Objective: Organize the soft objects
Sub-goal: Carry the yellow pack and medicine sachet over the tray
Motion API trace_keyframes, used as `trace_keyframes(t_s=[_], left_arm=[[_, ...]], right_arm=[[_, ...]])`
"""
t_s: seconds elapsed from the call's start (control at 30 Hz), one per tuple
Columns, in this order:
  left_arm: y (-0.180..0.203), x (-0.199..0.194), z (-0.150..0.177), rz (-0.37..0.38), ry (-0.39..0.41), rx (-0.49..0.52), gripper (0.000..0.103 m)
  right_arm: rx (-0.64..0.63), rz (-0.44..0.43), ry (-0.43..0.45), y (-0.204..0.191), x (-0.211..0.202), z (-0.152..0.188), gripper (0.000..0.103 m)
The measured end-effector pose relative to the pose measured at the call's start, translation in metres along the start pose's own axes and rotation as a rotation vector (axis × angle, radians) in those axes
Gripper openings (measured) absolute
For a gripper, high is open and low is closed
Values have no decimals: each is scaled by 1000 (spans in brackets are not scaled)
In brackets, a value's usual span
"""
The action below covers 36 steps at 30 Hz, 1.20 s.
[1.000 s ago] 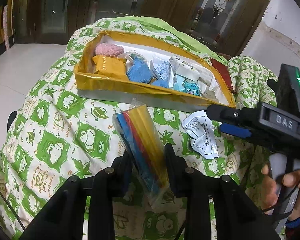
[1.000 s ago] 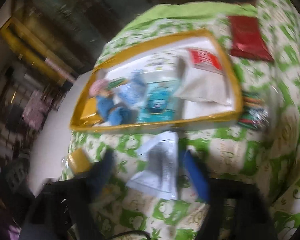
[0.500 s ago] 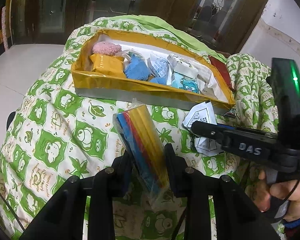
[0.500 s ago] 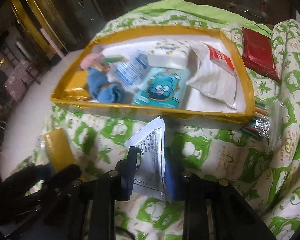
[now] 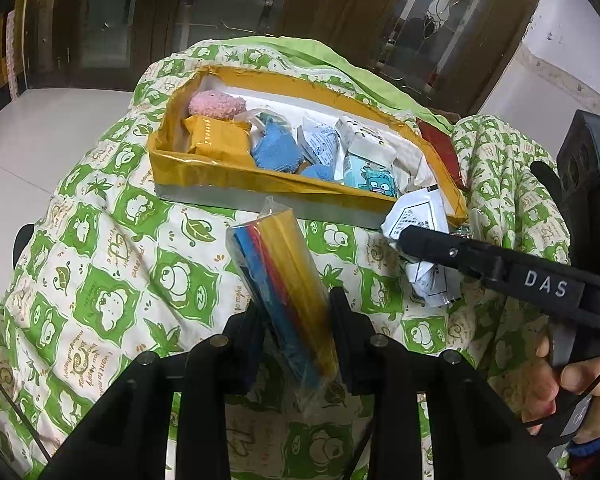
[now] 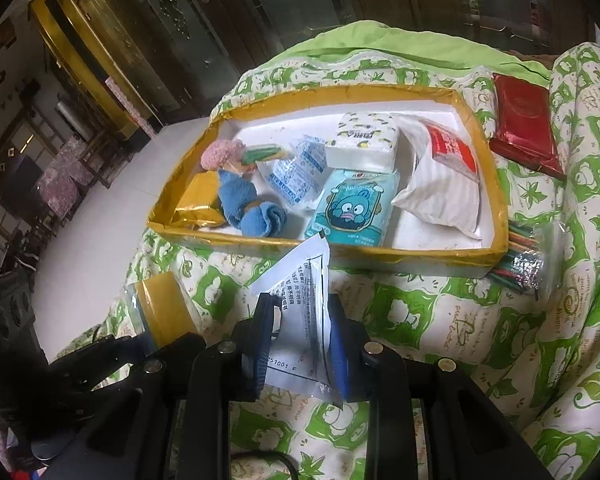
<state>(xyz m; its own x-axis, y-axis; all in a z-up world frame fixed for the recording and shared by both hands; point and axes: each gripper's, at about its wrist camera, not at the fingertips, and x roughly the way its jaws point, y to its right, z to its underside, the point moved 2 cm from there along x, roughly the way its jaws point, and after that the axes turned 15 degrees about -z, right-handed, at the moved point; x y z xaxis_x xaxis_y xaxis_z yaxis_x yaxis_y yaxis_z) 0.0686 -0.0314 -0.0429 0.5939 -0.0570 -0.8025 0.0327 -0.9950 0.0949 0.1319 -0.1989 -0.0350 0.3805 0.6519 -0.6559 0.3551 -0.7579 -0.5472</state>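
Observation:
My left gripper is shut on a clear packet of yellow, red and blue strips, held above the green frog-print quilt. My right gripper is shut on a white printed sachet and holds it just in front of the yellow-rimmed box. In the left wrist view the right gripper comes in from the right with the sachet near the box's front right corner. The box holds a pink fluffy ball, a blue cloth, tissue packs and a white pouch.
A red packet lies on the quilt behind the box's right end. A clear bag of coloured sticks lies at the box's right front corner. A hand grips the right tool. Pale floor drops away left of the quilt.
The right gripper closed on the white sachet and lifted it off the quilt toward the box, rolling a little. The left gripper and its packet of strips stayed still.

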Motion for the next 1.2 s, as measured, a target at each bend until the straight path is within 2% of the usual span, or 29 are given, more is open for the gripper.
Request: trace_keyframes(t_s=[0.7,1.03,1.2], left_arm=[[7,-8,-17,-30,29,25,30],[12,-10,-24,-61,40,63,30],[12,-13,-30,-70,53,78,30]], right_arm=[[33,-17,55,7,-16,-12,28],[80,-10,110,23,-35,-23,28],[99,22,167,34,-54,-35,28]])
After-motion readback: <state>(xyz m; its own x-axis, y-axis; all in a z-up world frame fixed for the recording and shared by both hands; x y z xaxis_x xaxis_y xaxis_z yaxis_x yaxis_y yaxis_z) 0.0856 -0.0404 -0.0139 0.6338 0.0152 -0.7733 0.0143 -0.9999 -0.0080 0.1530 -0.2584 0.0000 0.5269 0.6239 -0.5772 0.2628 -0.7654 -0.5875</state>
